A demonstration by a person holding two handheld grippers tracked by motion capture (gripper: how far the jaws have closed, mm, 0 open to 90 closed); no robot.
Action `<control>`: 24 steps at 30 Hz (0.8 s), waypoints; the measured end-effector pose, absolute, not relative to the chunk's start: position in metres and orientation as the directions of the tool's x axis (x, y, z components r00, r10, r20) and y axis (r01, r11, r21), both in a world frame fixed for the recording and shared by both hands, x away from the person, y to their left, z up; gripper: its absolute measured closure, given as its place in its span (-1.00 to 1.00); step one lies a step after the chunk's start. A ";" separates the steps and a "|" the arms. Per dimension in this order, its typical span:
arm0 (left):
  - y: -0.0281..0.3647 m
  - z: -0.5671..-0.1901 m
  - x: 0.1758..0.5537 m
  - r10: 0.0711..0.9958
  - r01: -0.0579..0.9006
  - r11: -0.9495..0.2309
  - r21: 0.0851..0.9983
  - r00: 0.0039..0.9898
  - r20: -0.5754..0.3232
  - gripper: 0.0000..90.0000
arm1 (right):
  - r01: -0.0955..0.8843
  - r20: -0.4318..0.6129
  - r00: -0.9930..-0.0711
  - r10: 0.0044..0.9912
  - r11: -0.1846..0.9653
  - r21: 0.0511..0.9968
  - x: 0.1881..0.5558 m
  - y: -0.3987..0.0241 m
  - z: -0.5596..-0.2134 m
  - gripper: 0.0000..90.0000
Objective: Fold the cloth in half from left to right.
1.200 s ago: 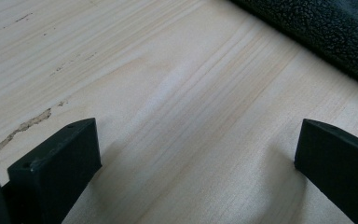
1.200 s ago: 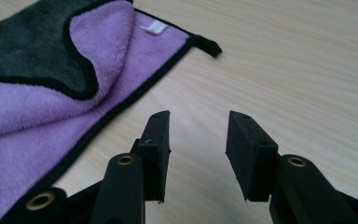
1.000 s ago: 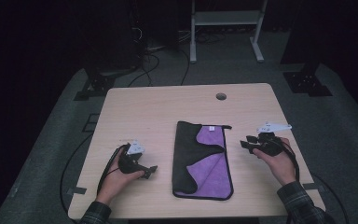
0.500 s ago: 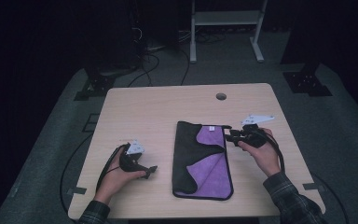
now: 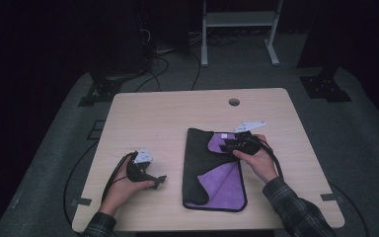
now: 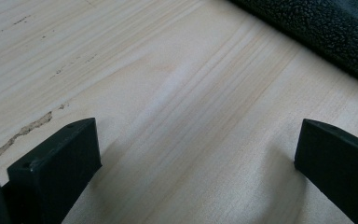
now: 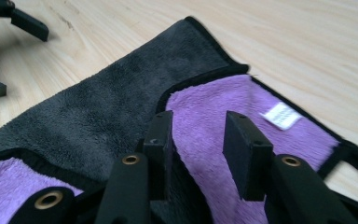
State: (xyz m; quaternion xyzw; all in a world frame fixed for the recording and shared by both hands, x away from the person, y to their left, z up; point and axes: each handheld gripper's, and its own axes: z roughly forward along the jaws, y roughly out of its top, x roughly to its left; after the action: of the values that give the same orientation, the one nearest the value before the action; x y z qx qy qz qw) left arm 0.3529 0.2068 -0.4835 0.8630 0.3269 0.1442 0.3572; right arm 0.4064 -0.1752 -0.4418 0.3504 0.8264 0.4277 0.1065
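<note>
Left gripper (image 5: 154,181) rests low on the bare table (image 5: 148,118), near the front left. In the left gripper view its jaws stand wide with only wood grain between them; a dark edge of the cloth (image 6: 326,32) crosses that view's upper right corner, well apart from the jaws. This hand is the farther one from the work.

Cloth (image 5: 212,170) lies flat at table centre, long axis running from the person's edge toward the far edge. Dark grey side is folded over the left part; purple inner face (image 7: 223,116) is exposed at the far right and near right. White label (image 7: 280,115) sits on the purple near the far right corner.

Right gripper (image 5: 229,144) sits over the cloth's far right portion, pointing leftward across the short axis. In the right gripper view its jaws are narrowed but not closed, having just opened a touch. They straddle the line where the grey flap's black-bound edge meets the purple, the left jaw over that edge, the right jaw over purple. Nothing appears pinched.

Judgement: the flap edge lies directly under and just ahead of the right jaws, so the coming pinch belongs to the right hand.
</note>
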 end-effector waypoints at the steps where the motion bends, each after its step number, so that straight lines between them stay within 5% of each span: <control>1: 0.207 -0.483 0.353 0.667 0.461 -0.531 0.711 0.745 0.015 -1.00 | 0.488 0.120 -0.734 0.668 0.397 0.777 0.408 -0.171 -0.445 0.36; 17: 0.207 -0.484 0.353 0.671 0.463 -0.529 0.712 0.741 0.017 -1.00 | 0.467 0.083 -0.772 0.631 0.473 0.747 0.423 -0.126 -0.467 0.21; 24: 0.206 -0.483 0.352 0.674 0.466 -0.527 0.711 0.739 0.016 -1.00 | 0.466 0.036 -0.757 0.652 0.501 0.729 0.427 -0.121 -0.471 0.70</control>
State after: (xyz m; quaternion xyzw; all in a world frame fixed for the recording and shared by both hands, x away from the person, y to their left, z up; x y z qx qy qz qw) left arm 0.3524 0.2063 -0.4835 0.8615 0.3307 0.1462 0.3565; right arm 0.4270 -0.1212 -0.4712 0.3259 0.8575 0.3785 0.1231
